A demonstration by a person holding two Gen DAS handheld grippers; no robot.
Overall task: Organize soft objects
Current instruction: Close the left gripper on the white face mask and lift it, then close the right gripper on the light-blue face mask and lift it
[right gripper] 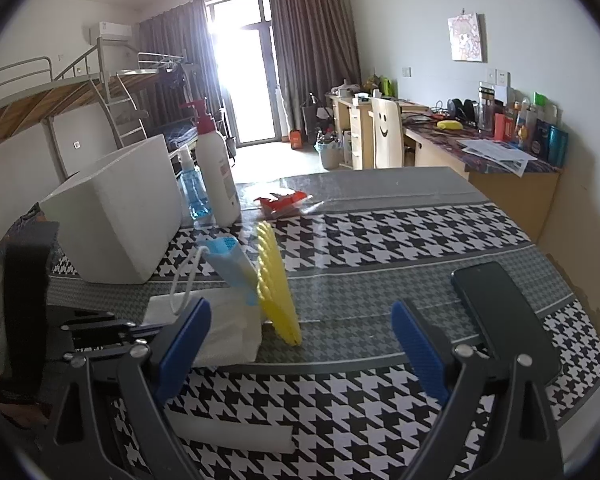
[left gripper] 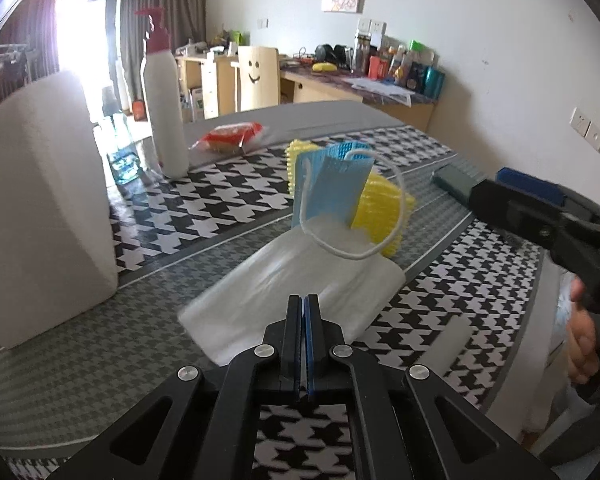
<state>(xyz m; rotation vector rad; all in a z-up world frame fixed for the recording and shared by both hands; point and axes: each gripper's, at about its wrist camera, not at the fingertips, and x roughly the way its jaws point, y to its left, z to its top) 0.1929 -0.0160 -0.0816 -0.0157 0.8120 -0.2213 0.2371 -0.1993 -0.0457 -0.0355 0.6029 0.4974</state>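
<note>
Left wrist view first: we see our left claw (left gripper: 304, 300) pressed together, its fingers meeting at the near edge of a clear plastic bag (left gripper: 296, 284); whether a fold of the bag sits between them we cannot tell. From the bag's far end a blue face mask (left gripper: 332, 184) sticks up, its white ear loop (left gripper: 356, 248) hanging over the plastic. A yellow spiky pad (left gripper: 380, 208) leans just behind the mask. All of this lies on the houndstooth tablecloth (left gripper: 204, 208).

To the left stands a white box (left gripper: 44, 208), and beyond it a white pump bottle (left gripper: 164, 96) with a red top. A red packet (left gripper: 230, 136) lies near the bottle; its print is too blurred to read. Our right claw (left gripper: 540, 220) shows at the right edge.

Right wrist view: our right claw (right gripper: 300, 340) is spread wide above the cloth, holding nothing. A dark phone (right gripper: 504, 312) lies beside its right finger. The mask (right gripper: 228, 260), the yellow pad (right gripper: 278, 292) and the bag (right gripper: 224, 332) sit ahead to the left, with the left claw (right gripper: 100, 328) touching the bag. A small blue bottle (right gripper: 194, 192) stands by the pump bottle (right gripper: 216, 172), whose label has small red lettering that we cannot read. A chair (right gripper: 386, 132) with a smiling face stands at the desk.
</note>
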